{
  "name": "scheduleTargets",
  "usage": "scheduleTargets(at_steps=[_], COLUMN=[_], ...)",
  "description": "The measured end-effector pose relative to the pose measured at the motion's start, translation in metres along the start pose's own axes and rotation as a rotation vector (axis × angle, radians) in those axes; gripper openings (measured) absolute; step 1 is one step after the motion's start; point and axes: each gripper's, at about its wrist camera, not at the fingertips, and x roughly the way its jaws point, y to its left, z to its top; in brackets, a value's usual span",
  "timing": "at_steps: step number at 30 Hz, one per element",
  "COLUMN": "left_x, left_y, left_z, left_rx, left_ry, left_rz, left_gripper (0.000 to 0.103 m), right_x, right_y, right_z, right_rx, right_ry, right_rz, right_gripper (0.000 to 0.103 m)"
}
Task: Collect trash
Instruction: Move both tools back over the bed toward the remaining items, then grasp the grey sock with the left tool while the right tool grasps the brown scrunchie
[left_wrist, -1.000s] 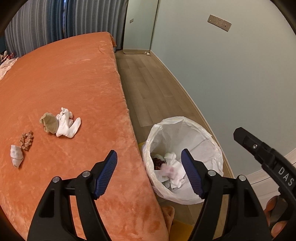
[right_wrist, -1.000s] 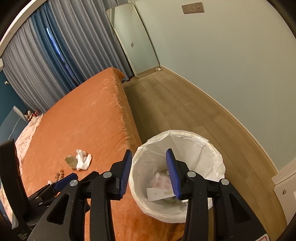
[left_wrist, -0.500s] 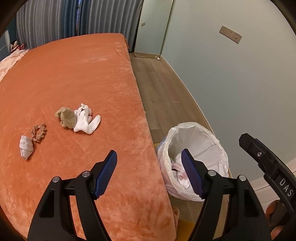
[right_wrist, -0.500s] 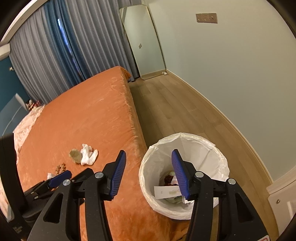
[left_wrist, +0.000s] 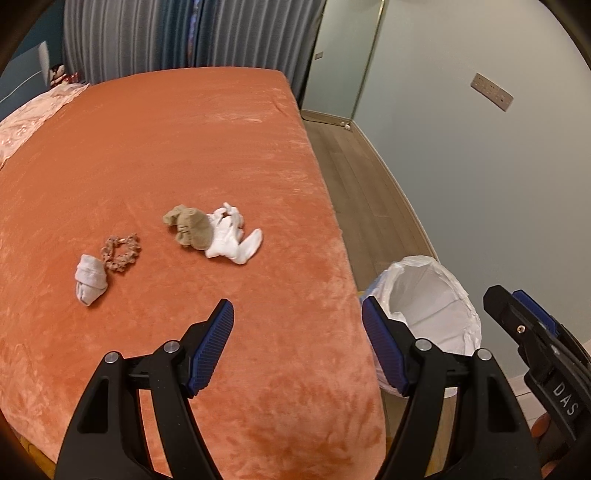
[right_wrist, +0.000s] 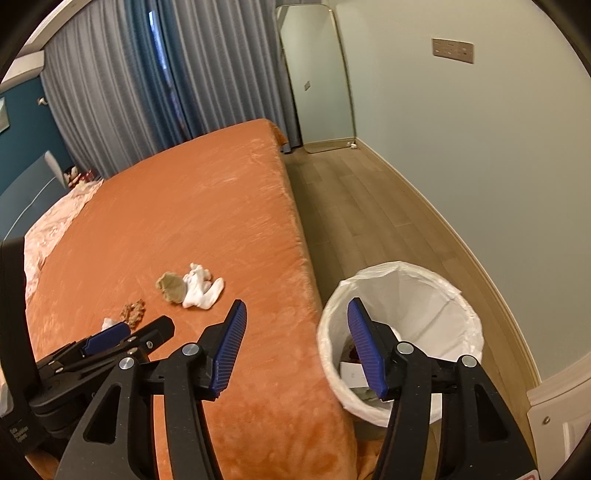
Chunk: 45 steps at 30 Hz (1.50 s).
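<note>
In the left wrist view our left gripper (left_wrist: 297, 325) is spread wide and holds nothing, and four bits of trash lie on the orange bed (left_wrist: 155, 155): a white wad (left_wrist: 232, 240) touching a tan wad (left_wrist: 190, 227), then a brown scrunchie (left_wrist: 120, 253) and a grey wad (left_wrist: 89, 274), all well apart from the lined bin (left_wrist: 428, 295) beside the bed. In the right wrist view our right gripper (right_wrist: 297, 328) is also spread and holds nothing, near the bin (right_wrist: 402, 295), which has some trash inside. We think we are between pickups, so next we reach over the bed to the white wad and pinch it.

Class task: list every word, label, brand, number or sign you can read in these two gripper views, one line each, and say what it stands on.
"DAS": white letters on the black body of the right hand-held gripper, at the left view's right edge; the rest is cut off.
Small white print on the left hand-held gripper body, bottom left of the right view: too small to read.
Nothing else is readable.
</note>
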Motion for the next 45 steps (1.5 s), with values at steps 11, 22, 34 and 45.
scheduleTargets(at_steps=[11,22,34,45], left_x=[0.0,0.006,0.034,0.097], left_y=[0.072,0.157,0.247,0.295], left_z=[-0.007,-0.019,-0.019,-0.001], left_rx=[-0.1,-0.201,-0.293,-0.34], left_ry=[0.013,0.025,0.083,0.185], left_rz=[0.069,0.184,0.263,0.233], left_gripper=[0.07,0.08,0.086,0.088], right_x=[0.018,0.05,0.11,0.187], right_y=[0.056,0.117,0.187,0.248], right_z=[-0.013,-0.033,-0.049,-0.051], right_rx=[-0.064,-0.141,-0.205,-0.248], right_ry=[0.036,0.1,0.182,0.263], right_rz=[0.029,0.07,0.105,0.113], right_gripper=[0.06,0.061,0.062,0.064])
